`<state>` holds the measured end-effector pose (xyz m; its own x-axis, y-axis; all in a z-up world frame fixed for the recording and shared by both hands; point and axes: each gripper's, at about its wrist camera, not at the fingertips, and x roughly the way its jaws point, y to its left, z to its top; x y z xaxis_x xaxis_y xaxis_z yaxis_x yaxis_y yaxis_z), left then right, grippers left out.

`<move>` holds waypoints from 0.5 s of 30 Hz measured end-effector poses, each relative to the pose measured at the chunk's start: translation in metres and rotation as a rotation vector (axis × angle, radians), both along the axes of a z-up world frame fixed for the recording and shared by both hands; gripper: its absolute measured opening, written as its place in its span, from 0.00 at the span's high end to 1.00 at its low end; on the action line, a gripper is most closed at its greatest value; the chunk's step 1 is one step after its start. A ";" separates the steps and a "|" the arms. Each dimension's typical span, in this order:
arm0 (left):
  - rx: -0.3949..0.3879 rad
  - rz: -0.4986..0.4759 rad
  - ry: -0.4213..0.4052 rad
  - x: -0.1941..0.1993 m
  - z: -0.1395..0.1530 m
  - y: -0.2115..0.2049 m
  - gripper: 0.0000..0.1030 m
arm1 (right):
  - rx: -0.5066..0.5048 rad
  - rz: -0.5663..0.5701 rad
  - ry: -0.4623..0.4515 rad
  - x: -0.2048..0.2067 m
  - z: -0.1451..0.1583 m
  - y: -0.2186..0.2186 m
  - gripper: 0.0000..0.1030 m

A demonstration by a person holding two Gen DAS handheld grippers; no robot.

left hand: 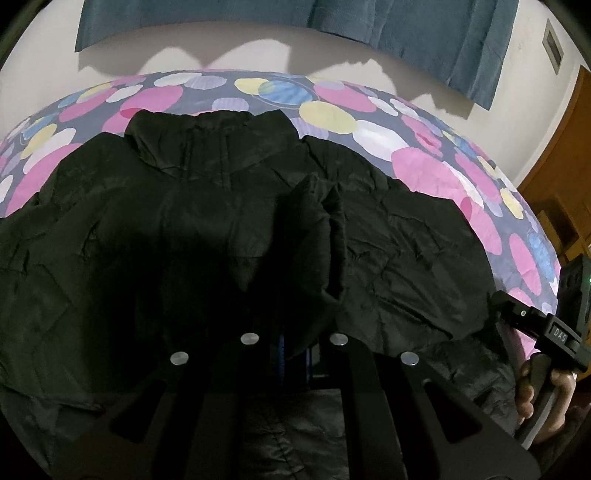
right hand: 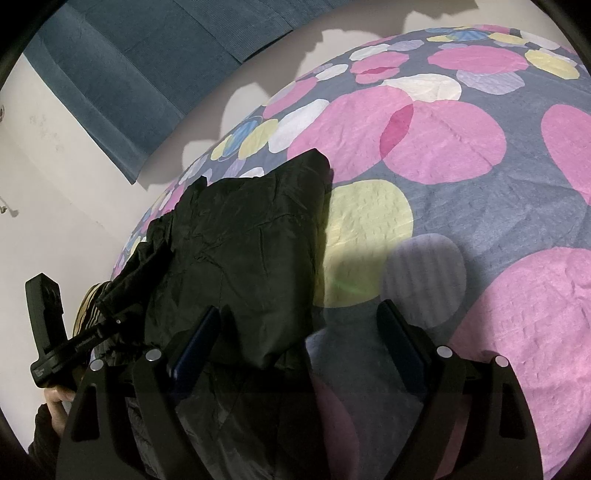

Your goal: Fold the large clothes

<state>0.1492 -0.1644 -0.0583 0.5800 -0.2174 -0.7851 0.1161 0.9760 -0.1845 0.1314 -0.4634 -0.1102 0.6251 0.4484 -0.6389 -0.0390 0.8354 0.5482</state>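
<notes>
Across the spotted bedspread [left hand: 424, 173] lies the black hooded jacket [left hand: 184, 206], spread flat for folding. My left gripper [left hand: 291, 347] is clenched on a fold of its fabric [left hand: 310, 229], apparently to carry it inward; my right gripper [right hand: 299, 332] waits released at the jacket's edge.

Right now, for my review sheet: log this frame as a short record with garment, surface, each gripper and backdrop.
garment: black padded hooded jacket, spread on the bed, hood toward the wall
surface: grey bedspread with pink, yellow and white circles
left gripper: shut on a raised fold of the jacket
right gripper: open, above the jacket's edge, holding nothing
backdrop: white wall, blue curtain
</notes>
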 end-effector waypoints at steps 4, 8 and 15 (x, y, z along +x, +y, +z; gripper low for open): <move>0.018 -0.005 -0.003 -0.001 0.000 -0.003 0.94 | 0.000 0.000 0.000 0.000 0.000 -0.001 0.17; 0.024 -0.012 -0.001 -0.002 0.001 -0.004 0.94 | 0.000 0.000 0.000 0.000 0.000 0.000 0.17; 0.042 -0.042 0.002 -0.007 0.003 -0.011 0.86 | 0.000 0.000 0.000 0.000 0.000 -0.001 0.17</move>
<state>0.1419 -0.1752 -0.0554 0.5690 -0.2086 -0.7954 0.1571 0.9771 -0.1438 0.1310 -0.4640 -0.1105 0.6253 0.4482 -0.6388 -0.0393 0.8357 0.5478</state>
